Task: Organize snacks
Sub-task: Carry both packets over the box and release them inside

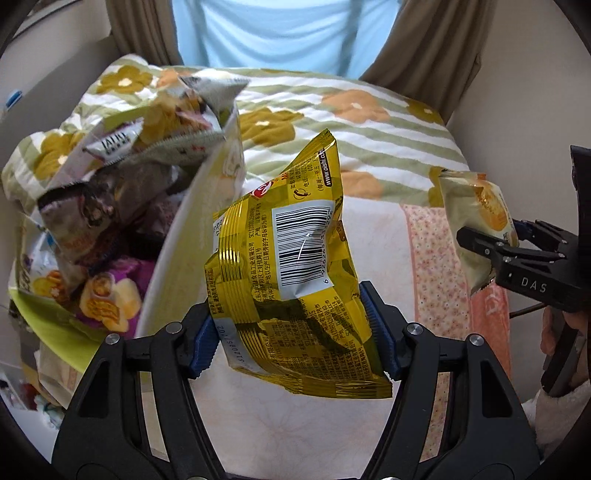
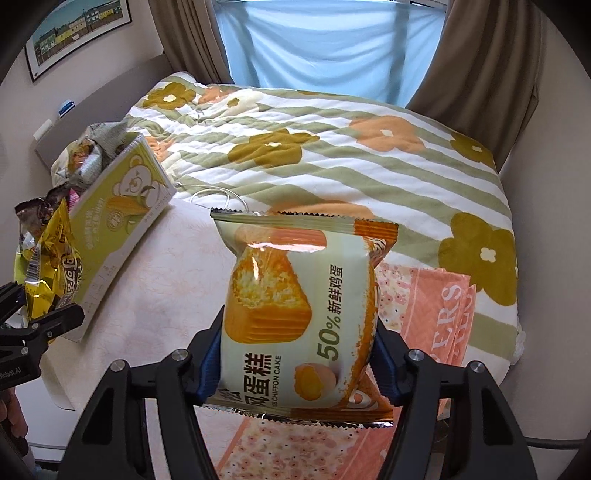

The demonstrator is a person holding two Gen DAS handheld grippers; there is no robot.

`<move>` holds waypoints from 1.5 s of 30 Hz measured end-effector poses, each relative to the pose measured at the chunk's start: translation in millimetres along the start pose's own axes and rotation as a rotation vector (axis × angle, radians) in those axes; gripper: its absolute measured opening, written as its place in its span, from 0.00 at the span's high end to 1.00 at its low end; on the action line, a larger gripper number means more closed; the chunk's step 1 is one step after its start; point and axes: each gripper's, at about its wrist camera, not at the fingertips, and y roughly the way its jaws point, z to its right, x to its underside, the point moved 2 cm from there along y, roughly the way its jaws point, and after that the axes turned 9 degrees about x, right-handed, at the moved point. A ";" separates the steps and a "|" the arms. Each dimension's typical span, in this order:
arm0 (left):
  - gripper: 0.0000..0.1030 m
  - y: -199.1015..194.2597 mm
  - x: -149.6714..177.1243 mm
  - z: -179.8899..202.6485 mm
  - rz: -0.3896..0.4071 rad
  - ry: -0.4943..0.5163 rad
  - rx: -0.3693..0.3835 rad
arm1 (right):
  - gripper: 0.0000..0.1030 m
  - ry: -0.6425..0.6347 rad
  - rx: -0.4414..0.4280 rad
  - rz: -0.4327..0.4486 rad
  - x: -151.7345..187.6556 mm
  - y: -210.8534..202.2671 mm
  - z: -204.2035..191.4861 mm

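Observation:
My left gripper (image 1: 293, 332) is shut on a shiny yellow snack bag (image 1: 295, 266), barcode side up, held in the air above the bed. To its left stands a green-and-white carton (image 1: 192, 236) stuffed with several snack packets (image 1: 99, 221). My right gripper (image 2: 295, 358) is shut on a pale green chiffon cake packet (image 2: 291, 306) with an orange cake picture, also lifted off the bed. From the left wrist view the right gripper (image 1: 498, 247) and its cake packet (image 1: 476, 218) appear at the far right. In the right wrist view the yellow bag (image 2: 51, 266) shows at the left edge beside the carton (image 2: 122, 221).
A bed with a flowered, green-striped quilt (image 2: 332, 147) fills the background. A cream cloth (image 2: 159, 288) and a pink patterned towel (image 2: 432, 306) lie under the grippers. Brown curtains (image 2: 484, 66) and a blue window blind (image 2: 321, 48) stand behind. A framed picture (image 2: 74, 29) hangs at upper left.

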 end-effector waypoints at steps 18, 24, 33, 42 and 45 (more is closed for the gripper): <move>0.36 -116.1 -83.5 -151.0 0.161 0.122 -0.021 | 0.39 0.016 -0.060 0.174 -63.3 -81.9 -170.7; 0.36 -97.0 -104.8 -215.0 0.083 0.192 -0.008 | 0.39 0.062 -0.042 0.146 -66.4 -72.1 -220.2; 0.33 -44.9 -116.0 -256.2 -0.070 0.317 0.060 | 0.39 0.179 0.005 0.086 -58.7 -60.9 -269.6; 0.00 -60.4 -104.9 -278.8 -0.025 0.274 0.050 | 0.39 0.224 0.033 0.040 -47.8 -57.9 -283.6; 0.00 -72.9 -94.2 -294.1 -0.015 0.207 0.053 | 0.39 0.233 0.019 0.035 -43.9 -56.3 -286.2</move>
